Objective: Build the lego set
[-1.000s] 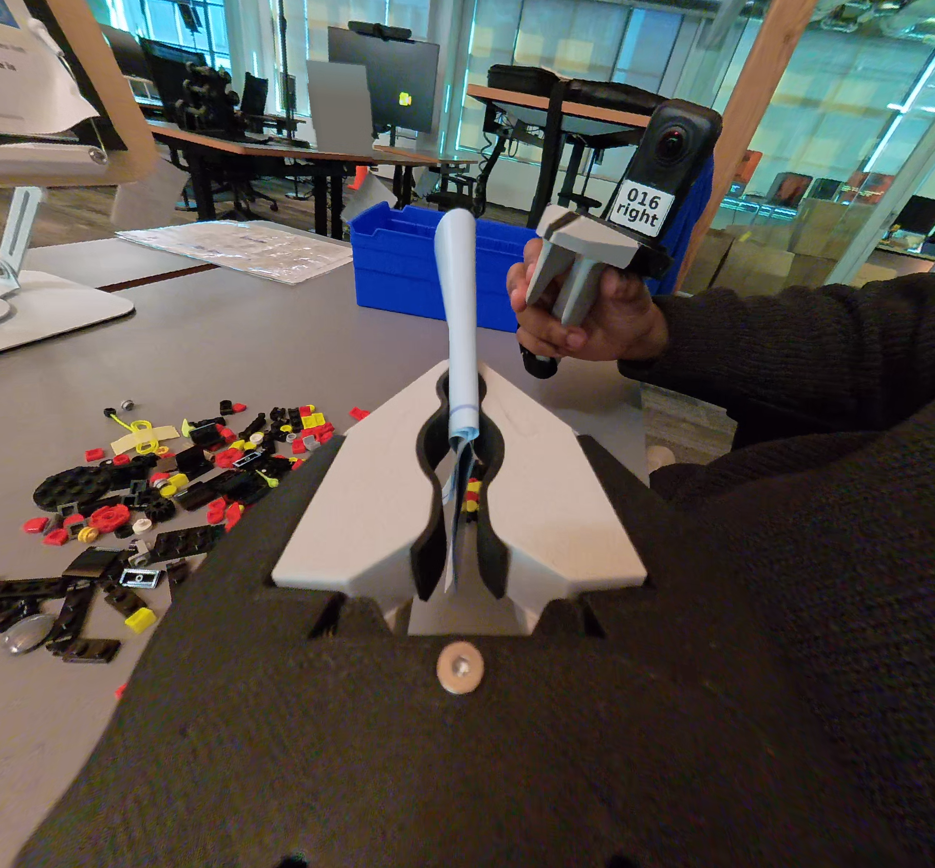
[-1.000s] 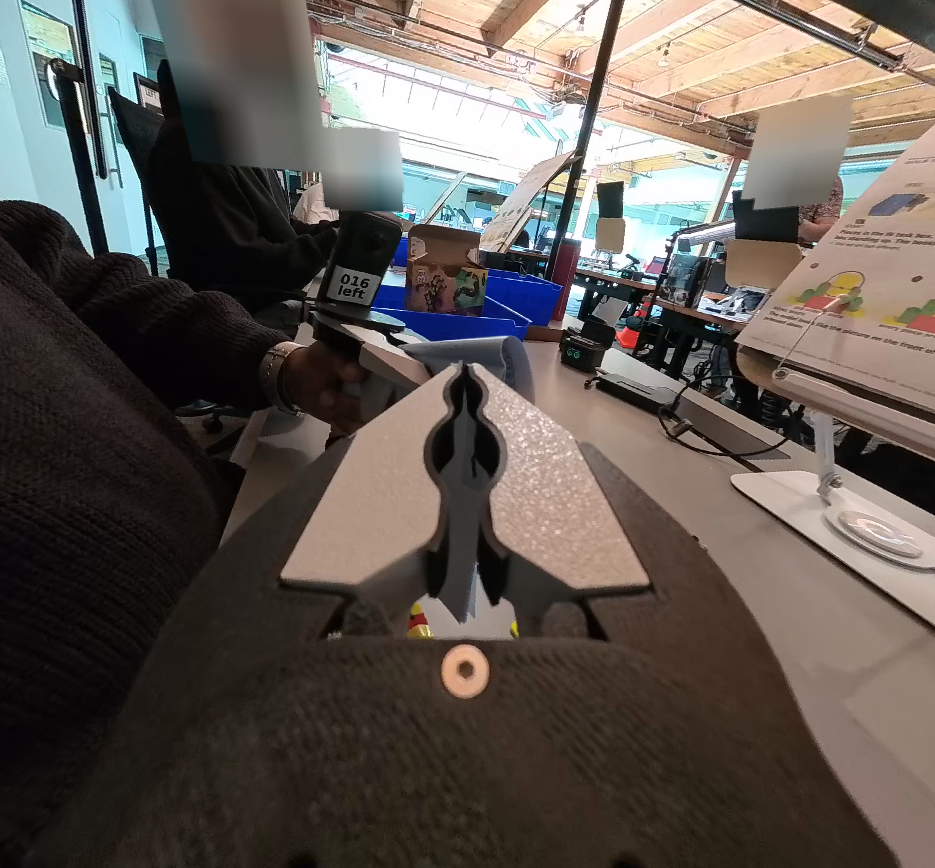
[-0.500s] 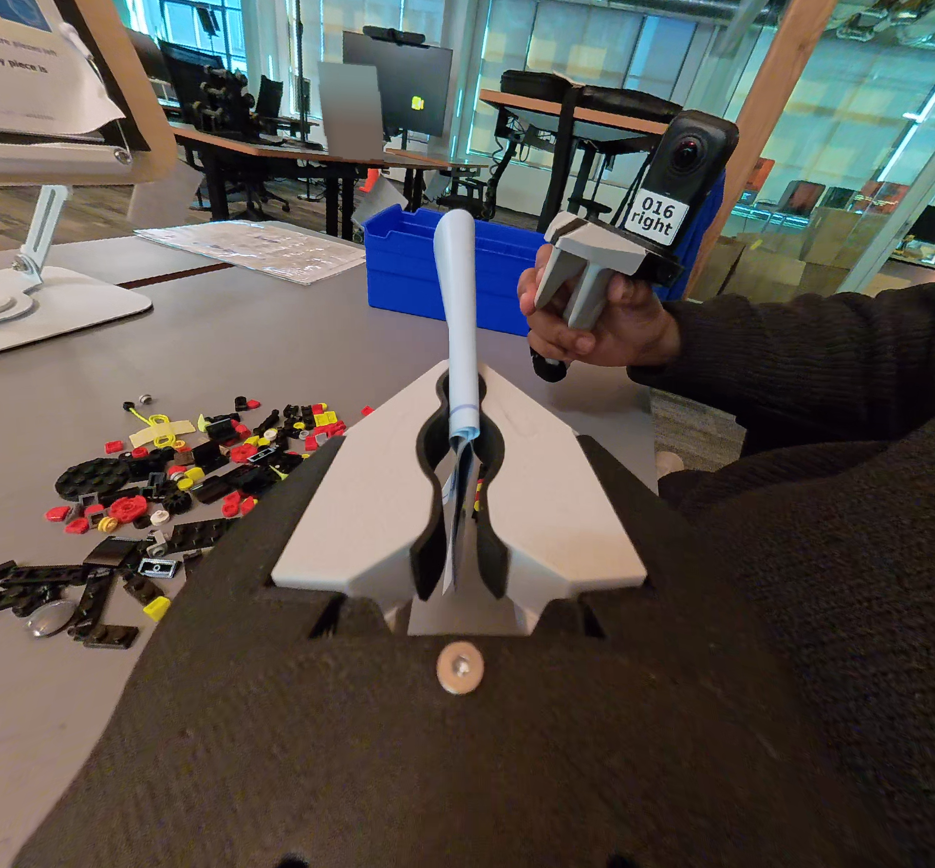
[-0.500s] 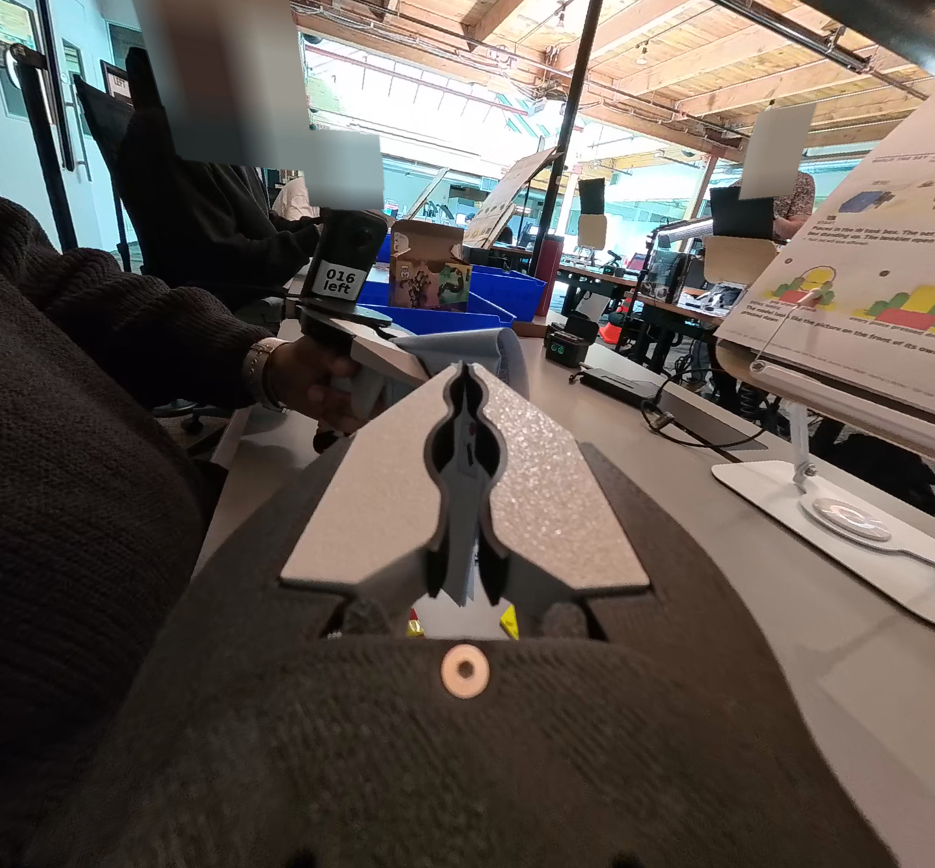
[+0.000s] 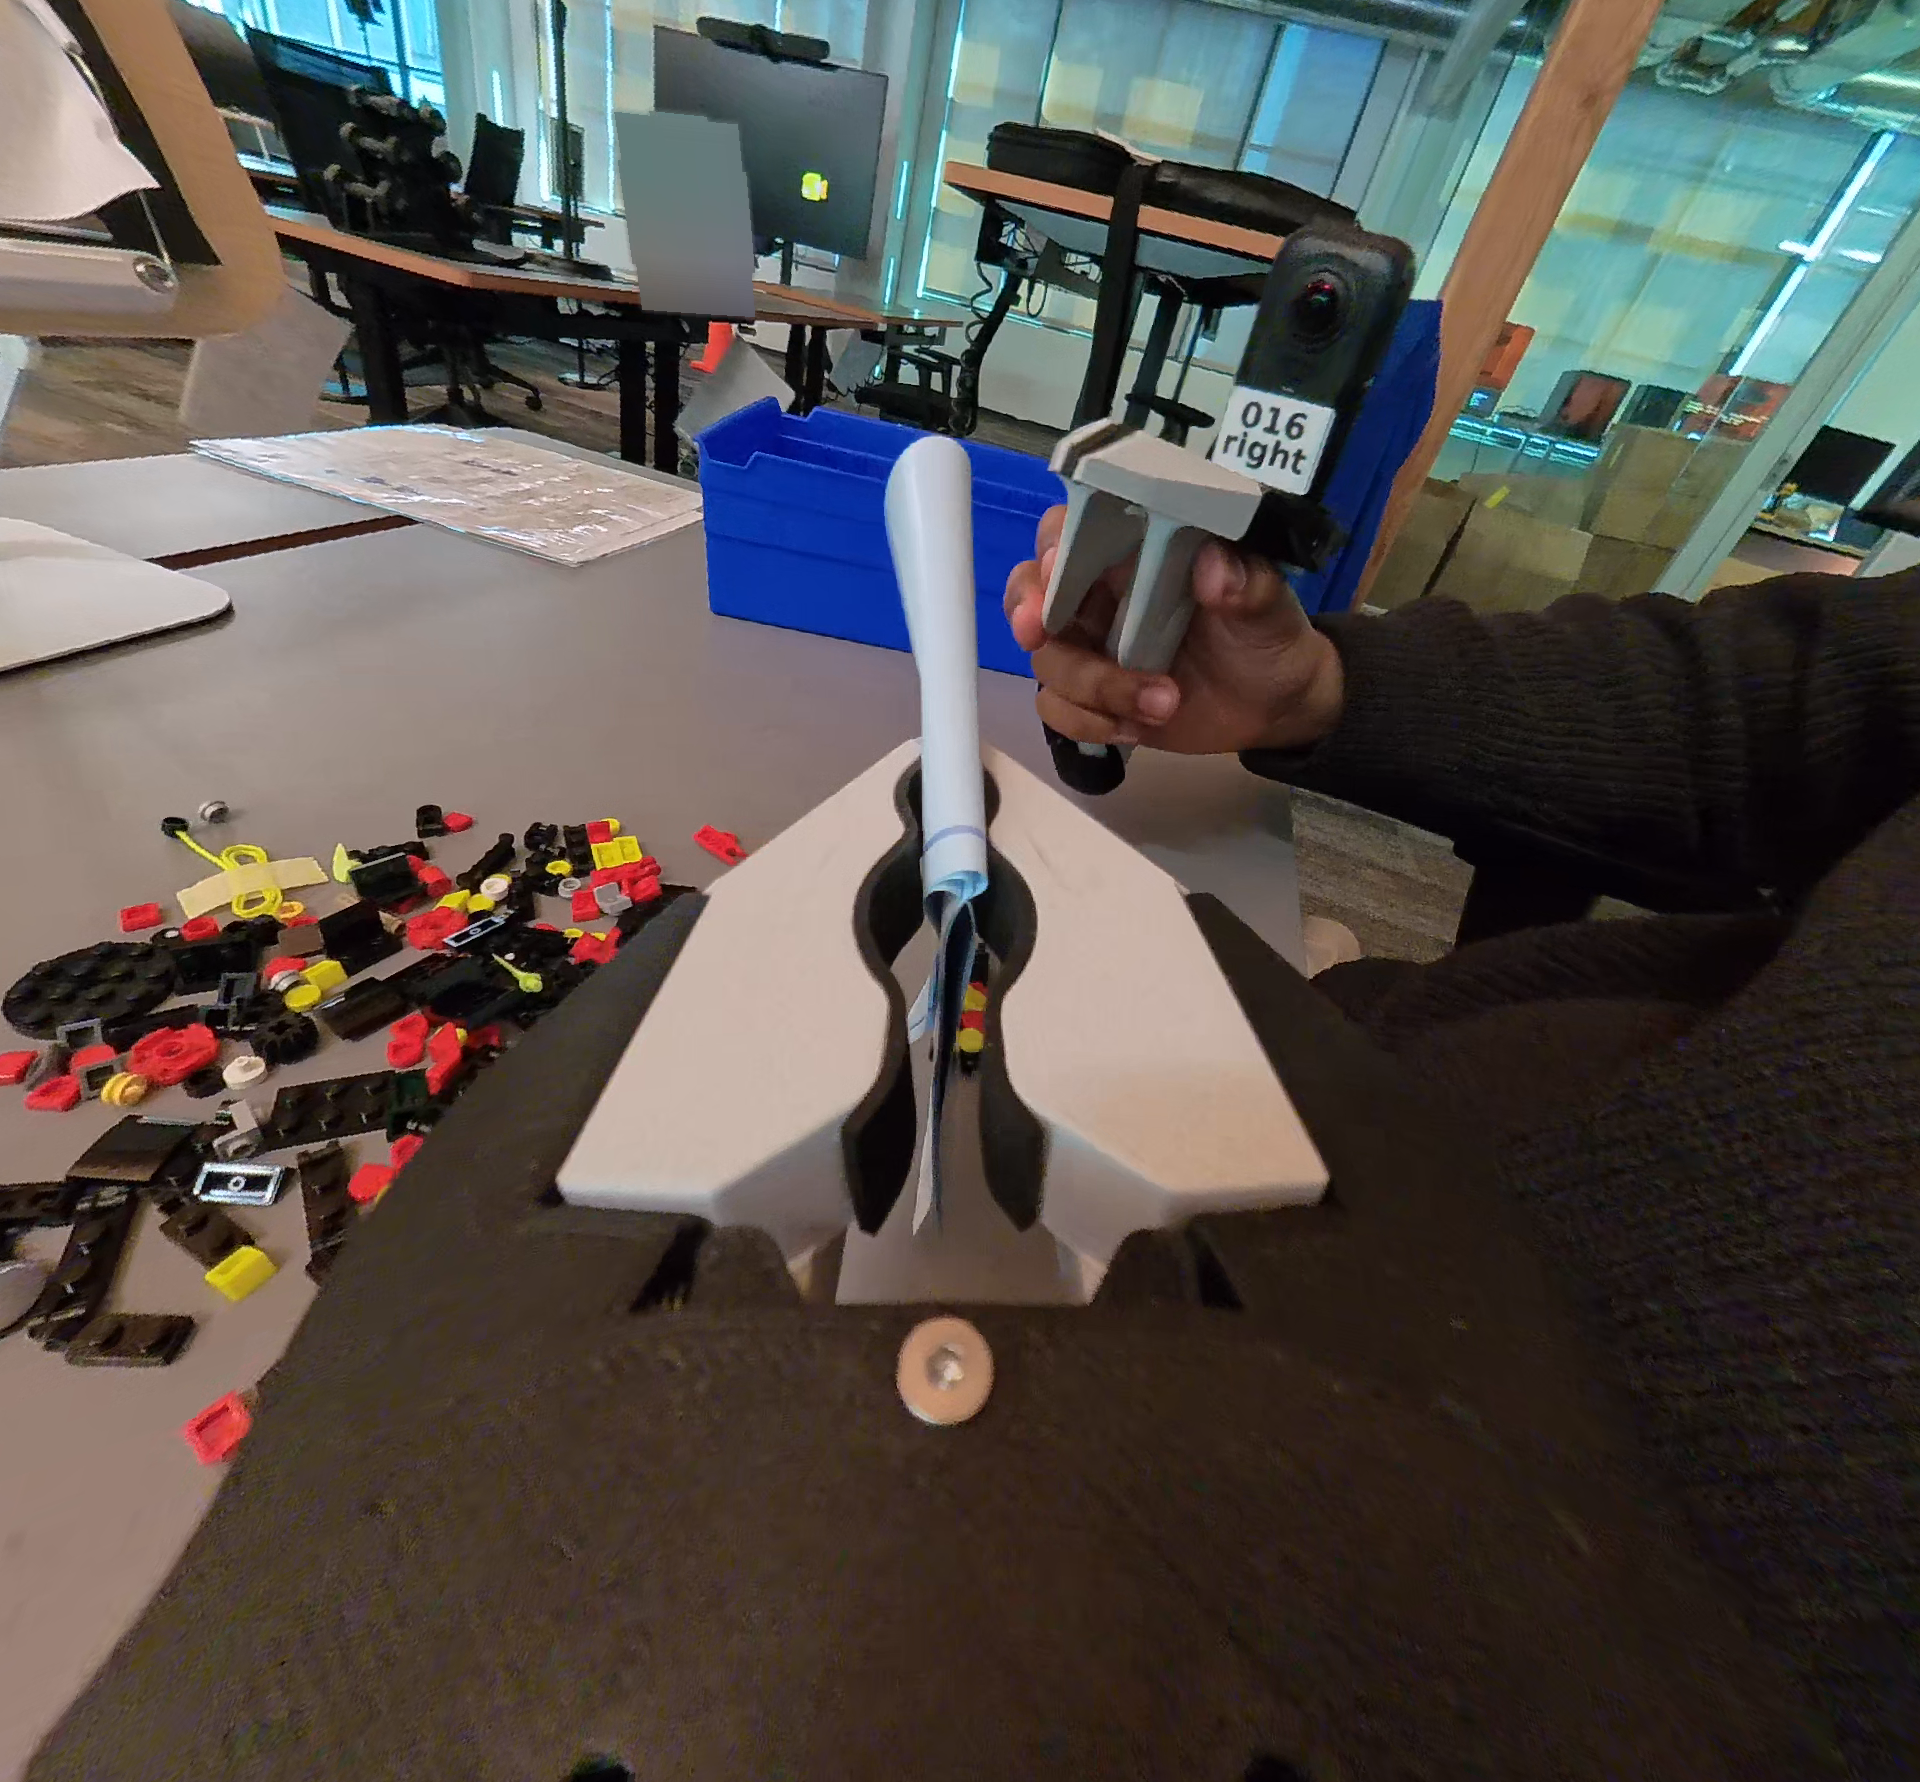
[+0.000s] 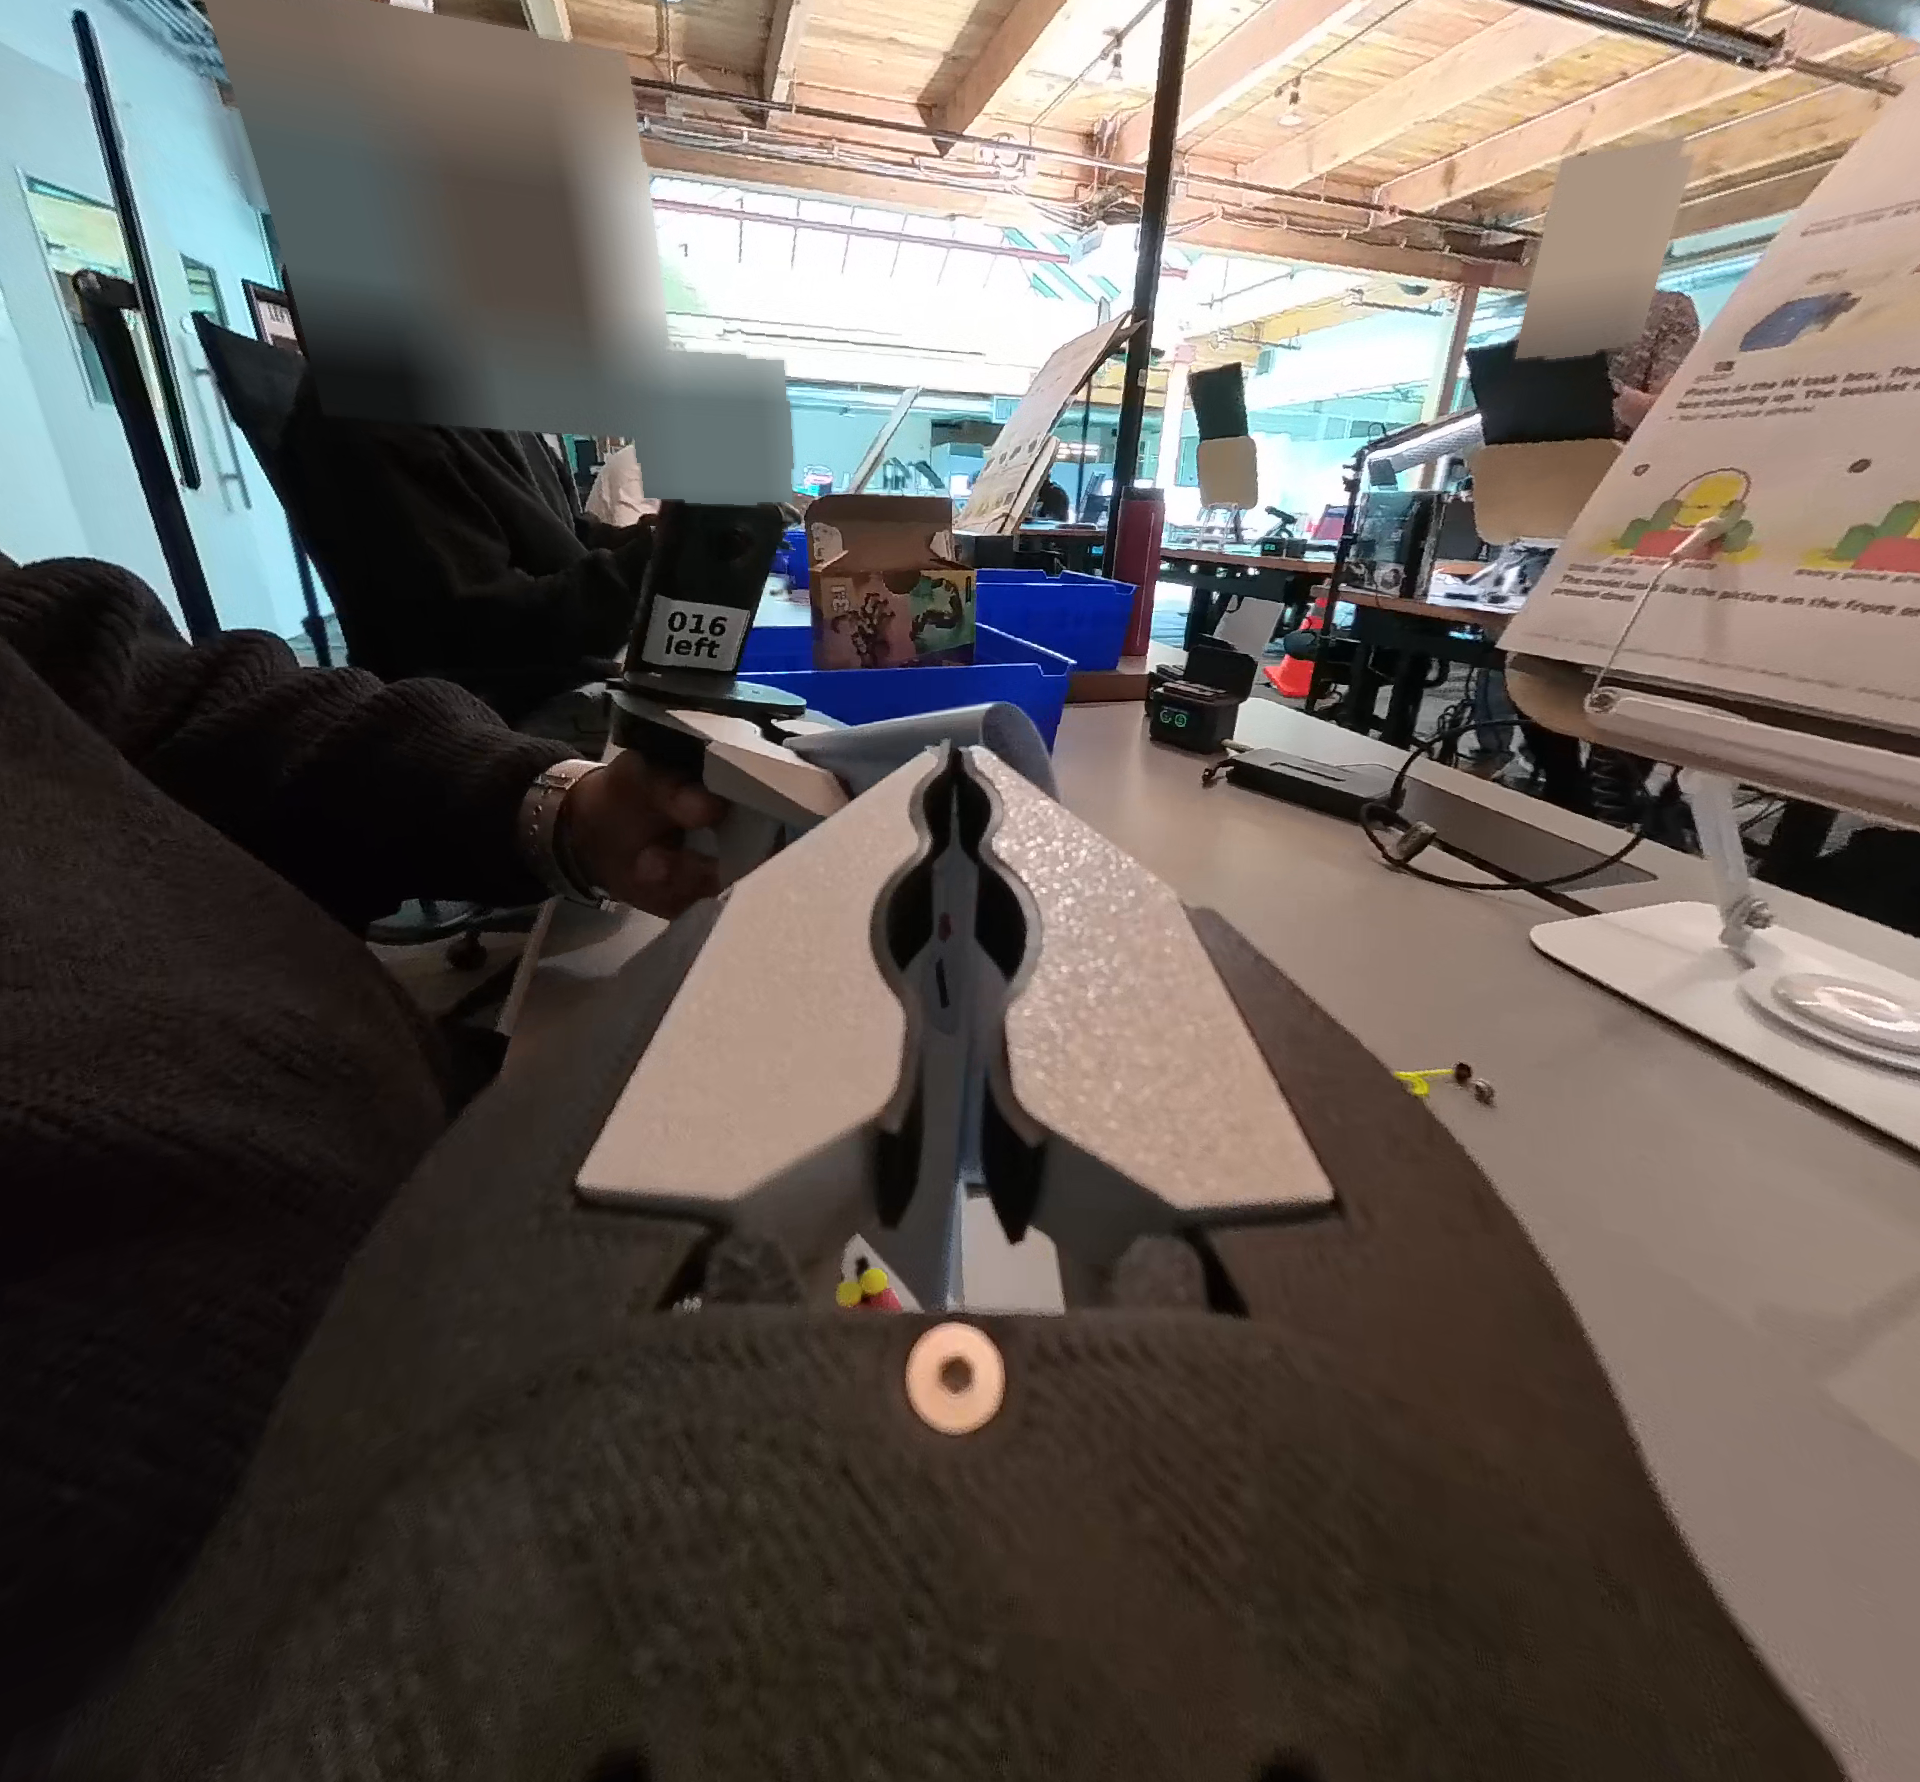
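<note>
Lego pieces (image 5: pixel 312 1005) lay loose on the grey table (image 5: pixel 468 693), left of my left gripper (image 5: pixel 951 901); nothing was built yet. Both my grippers were closed on one thing, the instruction booklet (image 5: pixel 940 652). The left one pinched its folded edge, and the pages rose curled between the jaws. My right gripper (image 6: pixel 956 953) was clamped on pale pages of the same booklet. I judged the step was opening the booklet, before any building. The next move would call for pulling the pages apart gently, so the paper does not tear or slip. Compared with one second ago, the right gripper sat a little higher and farther right, and the pile appeared shifted right.
</note>
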`<state>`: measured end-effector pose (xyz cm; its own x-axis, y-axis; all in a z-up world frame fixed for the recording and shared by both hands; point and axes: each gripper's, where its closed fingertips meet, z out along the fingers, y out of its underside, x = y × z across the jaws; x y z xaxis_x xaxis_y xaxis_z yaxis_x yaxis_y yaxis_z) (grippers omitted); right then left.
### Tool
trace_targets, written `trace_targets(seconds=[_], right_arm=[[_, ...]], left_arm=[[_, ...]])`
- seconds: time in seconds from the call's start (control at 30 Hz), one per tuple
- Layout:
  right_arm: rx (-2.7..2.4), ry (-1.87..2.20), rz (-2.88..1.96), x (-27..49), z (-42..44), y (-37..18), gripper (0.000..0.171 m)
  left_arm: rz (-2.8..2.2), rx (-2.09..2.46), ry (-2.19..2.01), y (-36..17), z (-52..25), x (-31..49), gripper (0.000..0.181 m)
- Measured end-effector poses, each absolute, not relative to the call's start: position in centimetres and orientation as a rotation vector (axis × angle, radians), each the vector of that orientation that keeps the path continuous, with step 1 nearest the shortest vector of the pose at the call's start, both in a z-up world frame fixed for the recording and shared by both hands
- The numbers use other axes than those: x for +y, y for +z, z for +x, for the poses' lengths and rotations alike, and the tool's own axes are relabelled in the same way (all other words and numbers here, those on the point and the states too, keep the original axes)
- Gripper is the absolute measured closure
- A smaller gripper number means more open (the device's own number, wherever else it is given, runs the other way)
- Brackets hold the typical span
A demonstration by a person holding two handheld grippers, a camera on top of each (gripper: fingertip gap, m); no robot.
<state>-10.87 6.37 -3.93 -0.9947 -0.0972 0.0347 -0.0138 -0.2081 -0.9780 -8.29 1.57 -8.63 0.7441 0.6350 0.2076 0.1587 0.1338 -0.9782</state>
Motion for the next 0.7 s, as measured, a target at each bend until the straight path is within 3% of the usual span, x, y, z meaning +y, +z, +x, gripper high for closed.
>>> trace_targets(seconds=[0.4, 0.5, 0.7], right_arm=[[1.928, -2.370, -0.150, 6.2, -10.6, -4.0, 0.170], [1.952, -2.454, -0.250, 6.7, -10.3, -2.9, 0.132], [2.114, -2.364, -0.442, 6.5, -9.0, -4.4, 0.128]], left_arm=[[-1.421, -0.703, 0.385, -8.6, -8.3, 1.6, 0.181], [-1.428, -0.704, 0.391, -8.7, -8.3, 1.4, 0.181], [-1.465, -0.719, 0.343, -9.5, -8.4, 1.9, 0.181]])
